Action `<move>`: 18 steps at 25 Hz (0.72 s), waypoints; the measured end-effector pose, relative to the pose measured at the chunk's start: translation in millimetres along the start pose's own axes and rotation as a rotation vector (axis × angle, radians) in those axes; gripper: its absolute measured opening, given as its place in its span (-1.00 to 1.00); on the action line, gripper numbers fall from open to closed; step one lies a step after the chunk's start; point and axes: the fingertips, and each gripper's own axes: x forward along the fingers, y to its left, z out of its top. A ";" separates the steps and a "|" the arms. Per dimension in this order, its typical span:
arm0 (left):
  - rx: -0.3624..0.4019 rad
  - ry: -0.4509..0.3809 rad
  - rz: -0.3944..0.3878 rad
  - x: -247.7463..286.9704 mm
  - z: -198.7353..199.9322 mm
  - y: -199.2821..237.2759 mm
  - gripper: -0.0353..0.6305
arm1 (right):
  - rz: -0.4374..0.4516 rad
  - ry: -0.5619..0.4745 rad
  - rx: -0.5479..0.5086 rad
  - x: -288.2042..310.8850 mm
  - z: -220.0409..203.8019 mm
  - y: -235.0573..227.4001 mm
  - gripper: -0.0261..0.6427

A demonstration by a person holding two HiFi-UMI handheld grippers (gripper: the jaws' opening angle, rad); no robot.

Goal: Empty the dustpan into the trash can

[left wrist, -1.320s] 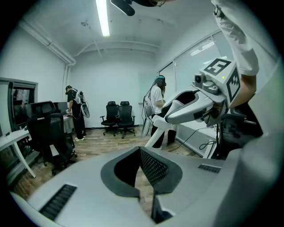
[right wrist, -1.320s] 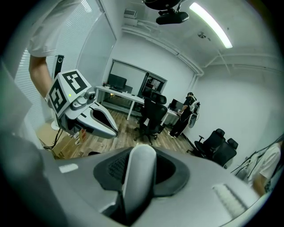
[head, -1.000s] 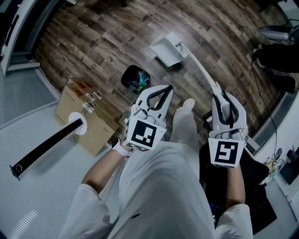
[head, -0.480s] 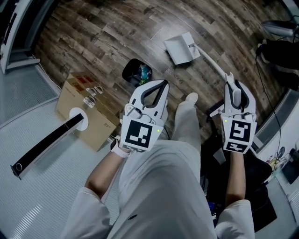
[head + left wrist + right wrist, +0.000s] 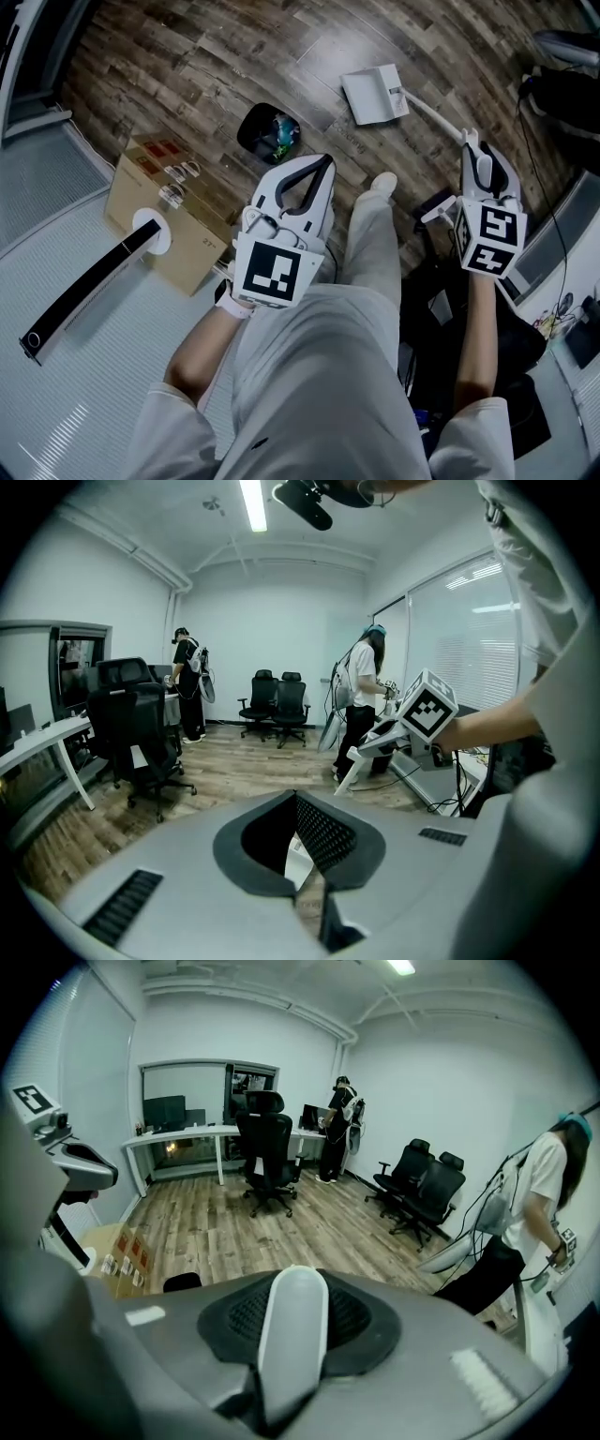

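The white dustpan [image 5: 375,95] lies low over the wood floor at the upper right of the head view, and its long white handle [image 5: 433,118] runs back to my right gripper [image 5: 472,141]. That gripper is shut on the handle [image 5: 292,1335], which fills the gap between its jaws in the right gripper view. The black trash can [image 5: 265,133] stands to the left of the pan with colourful scraps inside; it also shows as a dark shape [image 5: 183,1282] in the right gripper view. My left gripper [image 5: 326,161] hangs near the can, shut and holding nothing [image 5: 294,797].
A cardboard box [image 5: 161,208] sits left of the trash can, with a black bar on a white disc [image 5: 89,286] beside it. Office chairs [image 5: 270,1162] and desks line the room. Two people [image 5: 364,700] stand at the far side. Cables run along the right wall [image 5: 553,281].
My right gripper has sunk and rolled with the handle, and the dustpan has swung right, away from the trash can. The left gripper has dropped slightly.
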 end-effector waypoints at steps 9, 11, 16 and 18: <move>-0.035 0.034 0.010 15.7 -12.1 -1.8 -0.88 | 0.022 0.091 0.049 47.6 -29.3 -15.1 -0.57; -0.041 0.039 0.012 19.1 -15.2 -2.8 -0.88 | 0.026 0.113 0.054 56.4 -33.5 -18.0 -0.57; -0.045 0.063 0.014 27.4 -21.4 -5.3 -0.88 | 0.027 0.166 0.082 79.2 -40.2 -28.9 -0.57; -0.032 0.072 0.016 29.3 -22.3 -6.3 -0.88 | 0.027 0.183 0.085 86.2 -43.5 -31.0 -0.57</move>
